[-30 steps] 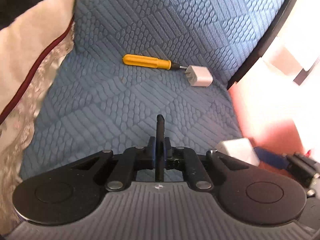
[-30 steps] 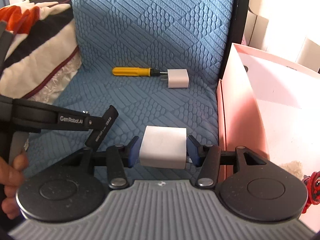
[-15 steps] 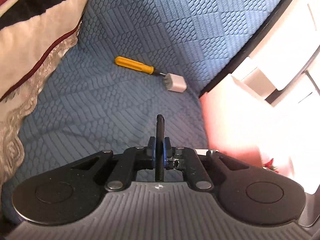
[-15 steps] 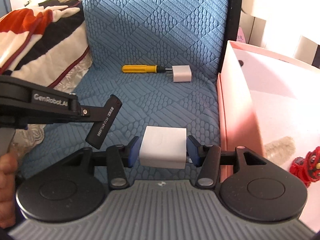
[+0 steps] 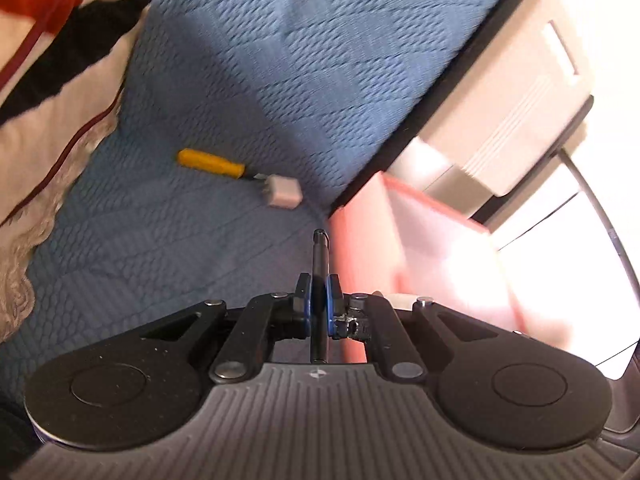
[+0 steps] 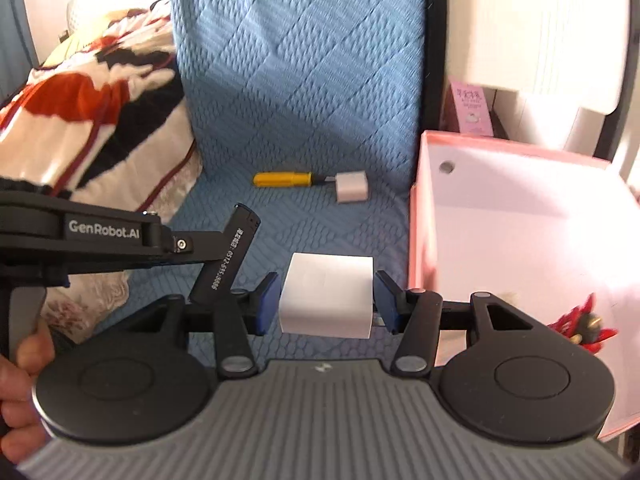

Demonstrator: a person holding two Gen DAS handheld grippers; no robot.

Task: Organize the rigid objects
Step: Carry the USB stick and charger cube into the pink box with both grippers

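My left gripper (image 5: 319, 304) is shut on a thin black lighter (image 5: 320, 272), seen edge-on; it also shows in the right wrist view (image 6: 226, 256) with white print on its side. My right gripper (image 6: 326, 300) is shut on a large white charger block (image 6: 327, 294), held above the blue quilted cover beside the pink box (image 6: 424, 216). A yellow-handled screwdriver (image 6: 282, 179) lies on the cover with its tip at a small white plug adapter (image 6: 351, 187); both show in the left wrist view, the screwdriver (image 5: 210, 163) and the adapter (image 5: 284, 195).
The open pink box (image 5: 360, 248) stands right of the blue cover (image 6: 296, 80), with a red toy (image 6: 582, 326) inside. A patterned blanket (image 6: 88, 92) lies at the left. A white cabinet (image 5: 508, 120) stands behind the box.
Both grippers have risen and shifted right toward the pink box, keeping their objects. The left view has tilted and the screwdriver and adapter look farther away.
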